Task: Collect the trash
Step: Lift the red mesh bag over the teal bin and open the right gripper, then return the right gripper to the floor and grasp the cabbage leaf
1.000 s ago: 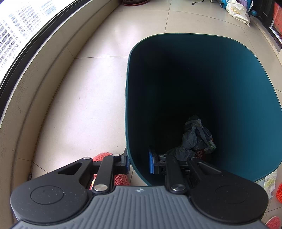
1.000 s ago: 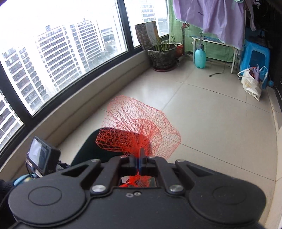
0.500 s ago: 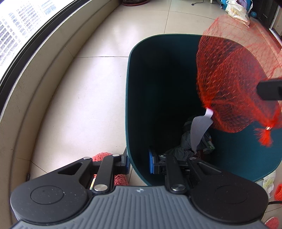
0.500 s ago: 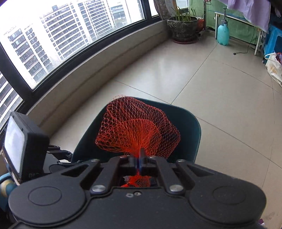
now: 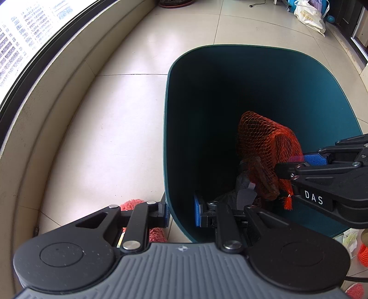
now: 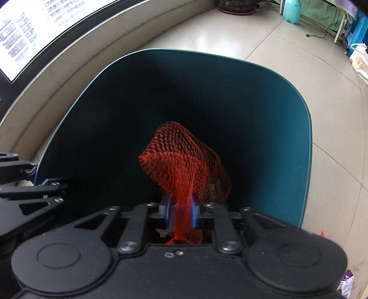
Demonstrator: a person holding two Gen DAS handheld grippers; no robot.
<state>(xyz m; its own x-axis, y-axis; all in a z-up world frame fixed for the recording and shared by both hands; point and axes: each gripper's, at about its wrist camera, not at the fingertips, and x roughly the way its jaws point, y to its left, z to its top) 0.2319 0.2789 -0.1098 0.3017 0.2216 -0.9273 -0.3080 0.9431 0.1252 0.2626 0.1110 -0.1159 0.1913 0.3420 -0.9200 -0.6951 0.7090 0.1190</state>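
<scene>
A tall teal bin [image 5: 322,103] stands on the tiled floor. My left gripper [image 5: 181,212] is shut on its near rim, one finger outside the wall and one inside. My right gripper [image 6: 181,211] points down into the bin [image 6: 276,103], and its jaws are opening. The neck of a red mesh bag [image 6: 181,156] runs between the blue pads, which stand slightly apart from it. In the left wrist view the mesh bag [image 5: 264,142] hangs inside the bin from my right gripper [image 5: 292,164]. Dark crumpled trash [image 5: 243,184] lies at the bottom.
A curved window ledge [image 5: 46,115] runs along the left. A red fuzzy item [image 5: 131,203] lies on the floor by the bin. A white shopping bag [image 5: 310,16], a teal bottle [image 6: 292,10] and a plant pot [image 6: 237,4] stand far off. Small scraps [image 5: 363,251] lie at the right.
My right gripper has come down with the red mesh bag from above the bin into its mouth, and its pads have parted. The left gripper has kept still on the rim.
</scene>
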